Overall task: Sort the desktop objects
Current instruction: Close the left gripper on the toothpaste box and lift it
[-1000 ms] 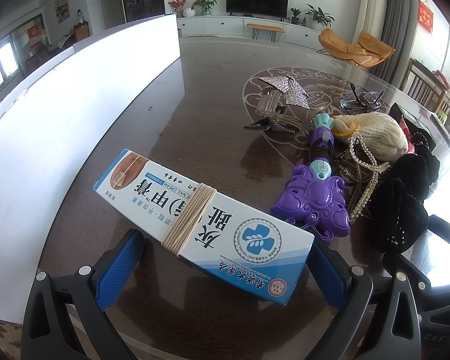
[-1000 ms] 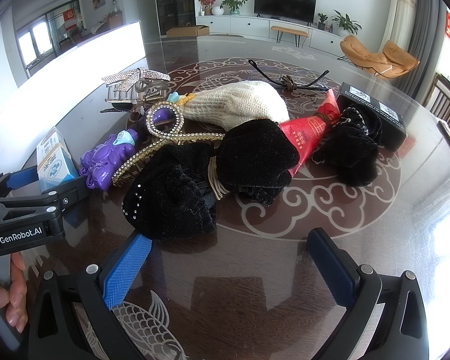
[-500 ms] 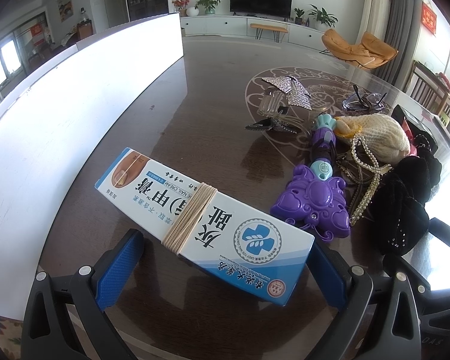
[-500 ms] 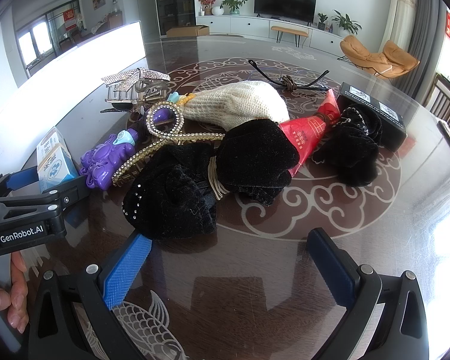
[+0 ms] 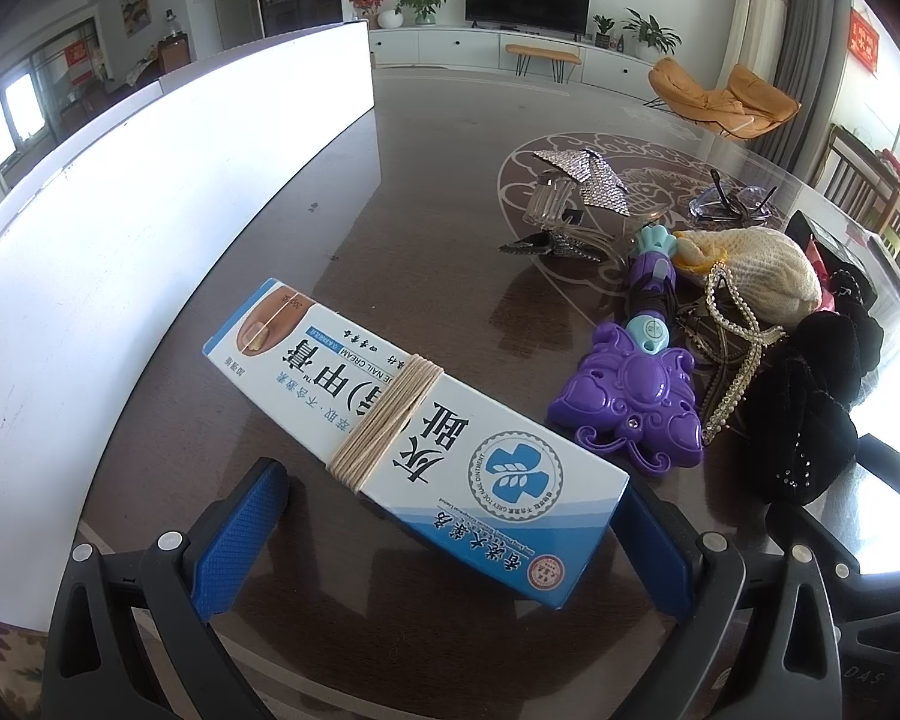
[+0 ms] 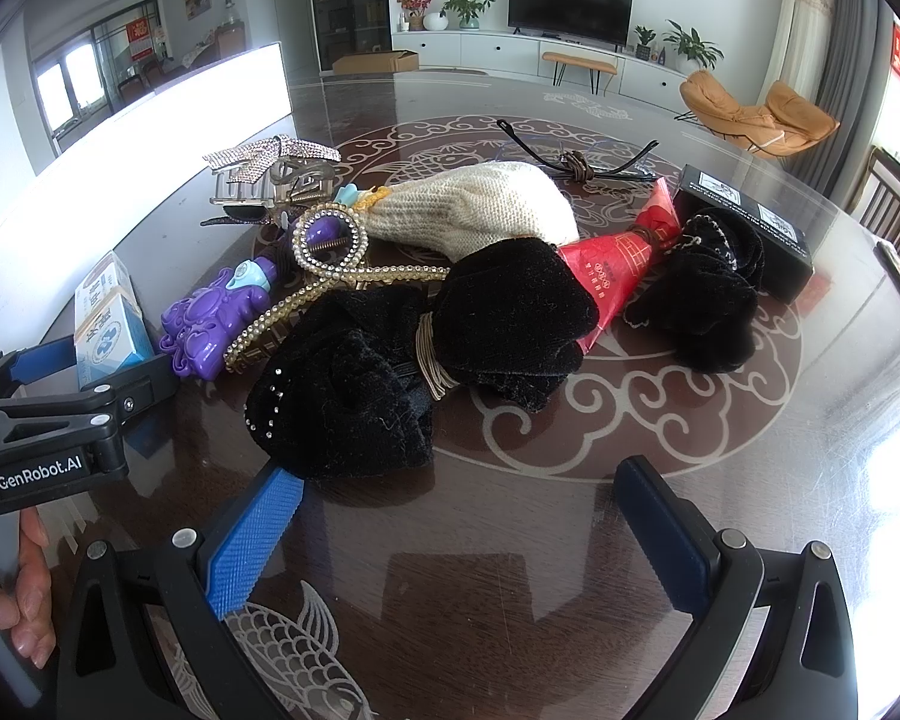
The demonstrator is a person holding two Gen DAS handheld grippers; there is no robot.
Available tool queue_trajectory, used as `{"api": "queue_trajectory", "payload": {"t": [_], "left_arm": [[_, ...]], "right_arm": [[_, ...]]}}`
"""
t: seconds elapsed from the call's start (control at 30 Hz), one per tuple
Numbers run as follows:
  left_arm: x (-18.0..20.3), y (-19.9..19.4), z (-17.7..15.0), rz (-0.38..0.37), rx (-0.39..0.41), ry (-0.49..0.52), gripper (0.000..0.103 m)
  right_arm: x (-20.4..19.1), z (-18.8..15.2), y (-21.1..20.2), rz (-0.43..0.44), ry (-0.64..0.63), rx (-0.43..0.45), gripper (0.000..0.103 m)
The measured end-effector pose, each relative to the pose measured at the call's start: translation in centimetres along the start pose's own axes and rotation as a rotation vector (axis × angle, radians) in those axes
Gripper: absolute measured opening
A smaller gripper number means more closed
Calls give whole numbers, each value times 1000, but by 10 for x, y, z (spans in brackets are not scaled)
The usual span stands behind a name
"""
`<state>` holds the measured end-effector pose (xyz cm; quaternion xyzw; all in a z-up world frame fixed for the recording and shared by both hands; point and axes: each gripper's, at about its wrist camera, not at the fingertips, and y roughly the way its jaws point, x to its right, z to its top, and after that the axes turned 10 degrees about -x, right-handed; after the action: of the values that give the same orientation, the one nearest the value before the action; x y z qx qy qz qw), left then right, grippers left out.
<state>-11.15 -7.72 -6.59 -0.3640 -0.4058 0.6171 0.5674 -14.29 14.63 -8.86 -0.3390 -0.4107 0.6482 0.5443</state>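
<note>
My left gripper (image 5: 450, 546) is open, its blue pads either side of the near end of a white and blue nail cream box (image 5: 414, 420) bound with a tan rubber band; the pads stand apart from the box. The box also shows in the right wrist view (image 6: 111, 318). Right of it lies a purple butterfly toy (image 5: 636, 402). My right gripper (image 6: 456, 540) is open and empty, just in front of a black velvet cloth bundle (image 6: 426, 354) tied with a band.
A pile holds a cream knitted pouch (image 6: 474, 204), a rhinestone hair clip (image 6: 336, 264), a red paper cone (image 6: 618, 264), another black velvet piece (image 6: 708, 294), a black box (image 6: 750, 222), glasses (image 6: 576, 159). A tall white panel (image 5: 120, 210) stands along the table's left.
</note>
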Motion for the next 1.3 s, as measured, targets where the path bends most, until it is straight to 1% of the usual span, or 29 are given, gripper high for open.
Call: {"api": "queue_trajectory", "payload": {"t": [0.03, 0.07, 0.1, 0.13, 0.17, 0.23, 0.3, 0.37, 0.43, 0.47, 0.57, 0.63, 0.73, 0.8, 0.83, 0.87, 0.93, 1.0, 1.03, 1.1, 1.2, 1.27, 1.3], "left_arm": [[-5, -3, 0, -39, 1, -24, 103], [-12, -7, 0, -107, 14, -53, 103], [-19, -11, 1, -171, 35, -85, 103], [-27, -16, 1, -212, 58, -117, 103], [-33, -19, 1, -233, 75, -145, 103], [-42, -22, 1, -252, 98, -195, 103], [-41, -22, 6, -263, 121, -207, 103], [-31, -20, 16, -221, 120, -175, 103], [-19, -13, 27, -129, 108, -154, 103], [-15, -7, 32, -84, 87, -156, 103], [-17, 14, 38, 24, -29, -195, 103], [-20, 12, 32, 84, -36, -188, 103], [-37, 10, 18, 77, -58, -201, 103], [-43, 8, 15, 61, -48, -234, 103], [-44, 9, 17, 53, -50, -231, 103], [-42, 10, 18, 60, -55, -217, 103], [-35, 14, 18, 100, -48, -194, 103], [-31, 15, 18, 97, -29, -188, 103], [-31, 16, 20, 96, -21, -186, 103], [-29, 18, 22, 94, -7, -178, 103], [-29, 20, 24, 90, -2, -167, 103], [-30, 22, 27, 77, -20, -142, 103], [-30, 22, 33, 65, -38, -119, 103]], "right_arm": [[0, 0, 0, 0, 0, 0, 103], [0, 0, 0, 0, 0, 0, 103], [0, 0, 0, 0, 0, 0, 103], [-1, 0, 0, 0, 0, 0, 103], [-1, 0, 0, 0, 0, 0, 103], [-1, 0, -1, 0, 0, 0, 103], [-1, 0, -1, 0, 1, -1, 103], [-1, 0, -1, 0, 1, -1, 103], [-1, 0, -1, 0, 1, -1, 103], [-1, 0, -1, 0, 1, -1, 103], [-2, 0, -1, 0, 1, 0, 103], [-2, 0, -1, 0, 1, 0, 103], [-2, 0, -1, 1, 2, 0, 103], [-2, 1, -1, 5, 4, 1, 103], [-1, 1, -2, 16, 9, 5, 103], [3, -1, -4, 47, 23, 16, 103], [11, -2, -10, 132, 63, 14, 103], [16, -3, -18, 212, 79, -6, 103], [15, -2, -21, 226, 70, -14, 103], [9, 7, -25, 237, 44, -20, 103], [-4, 25, -23, 239, 43, 2, 103], [-11, 41, -8, 201, 43, -21, 102], [-11, 44, 1, 180, 49, -35, 95]]}}
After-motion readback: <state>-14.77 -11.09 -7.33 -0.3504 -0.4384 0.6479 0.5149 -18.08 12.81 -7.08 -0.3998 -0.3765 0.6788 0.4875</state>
